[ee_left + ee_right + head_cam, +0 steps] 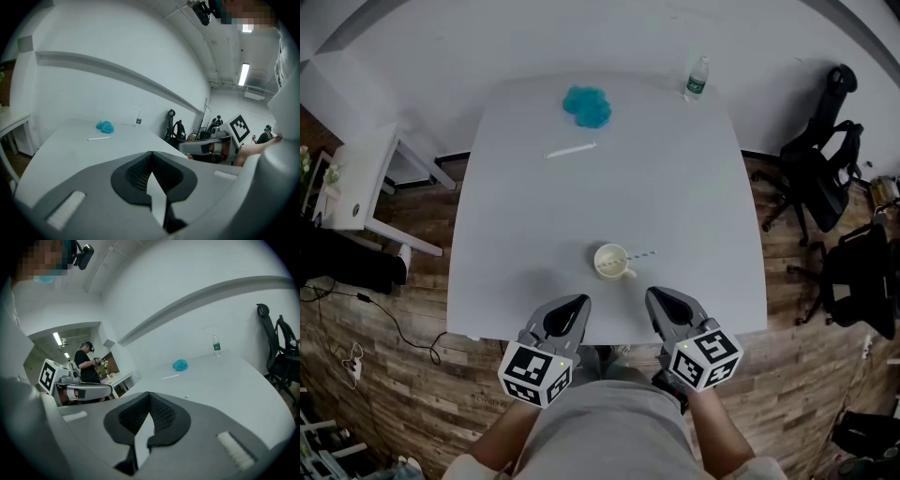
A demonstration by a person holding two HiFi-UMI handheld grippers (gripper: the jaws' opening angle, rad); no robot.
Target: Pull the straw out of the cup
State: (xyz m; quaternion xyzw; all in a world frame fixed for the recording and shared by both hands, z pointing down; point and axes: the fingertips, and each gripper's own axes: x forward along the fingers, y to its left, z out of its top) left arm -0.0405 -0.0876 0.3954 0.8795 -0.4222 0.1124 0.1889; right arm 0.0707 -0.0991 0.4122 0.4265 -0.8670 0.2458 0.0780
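Your left tongs (580, 302) and right tongs (652, 293) hang closed and empty at the lower middle of the frame. Just above them the cup (610, 262) stands on the tabletop (675, 159). Its straw (643, 254) leans right, likely handiest for your right tongs.

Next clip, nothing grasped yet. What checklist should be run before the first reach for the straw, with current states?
1. Straw in cup, end sticking out: ok.
2. Cup upright on table: ok.
3. Left hand-held gripper empty: ok, jaws together.
4. Right hand-held gripper opened for a grasp: not ok, jaws together.
5. Way to the cup free, blue cloth and bottle far off: ok.
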